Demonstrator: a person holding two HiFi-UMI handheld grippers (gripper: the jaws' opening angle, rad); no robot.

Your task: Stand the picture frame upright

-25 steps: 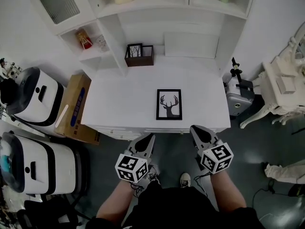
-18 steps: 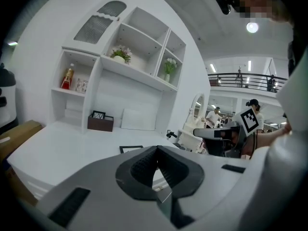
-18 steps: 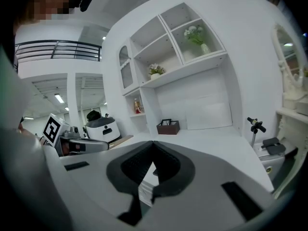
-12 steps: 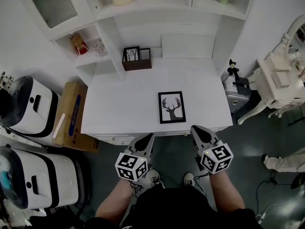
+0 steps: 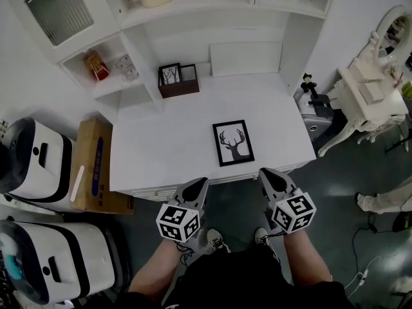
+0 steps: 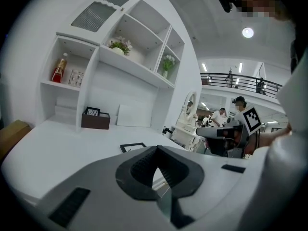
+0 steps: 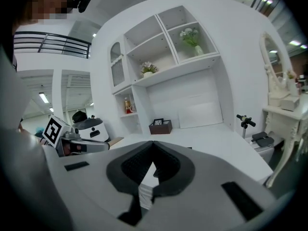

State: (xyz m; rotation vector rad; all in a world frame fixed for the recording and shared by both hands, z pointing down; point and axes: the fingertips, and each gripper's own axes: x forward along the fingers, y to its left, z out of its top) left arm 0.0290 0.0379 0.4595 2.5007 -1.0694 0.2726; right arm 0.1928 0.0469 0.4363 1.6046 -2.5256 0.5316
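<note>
A black picture frame [image 5: 233,142] with a deer-antler print lies flat on the white desk [image 5: 161,147], near its front edge. The same frame [image 6: 133,147] shows low over the jaws in the left gripper view. Both grippers hang in front of the desk, short of its edge. My left gripper [image 5: 199,183] is shut and holds nothing. My right gripper [image 5: 264,172] is shut too, empty, just below and right of the frame. In each gripper view the jaws meet with nothing between them.
A brown box [image 5: 178,80] holding a small picture sits at the desk's back by the shelving. White machines [image 5: 32,159] and a cardboard box [image 5: 93,166] stand left. A grey case [image 5: 315,118] and a white dressing table [image 5: 367,102] stand right. My feet [image 5: 215,240] are below.
The view has shifted: the desk and frame sit lower and closer to the grippers than a second ago. Both grippers have edged toward the desk front and stay shut.
</note>
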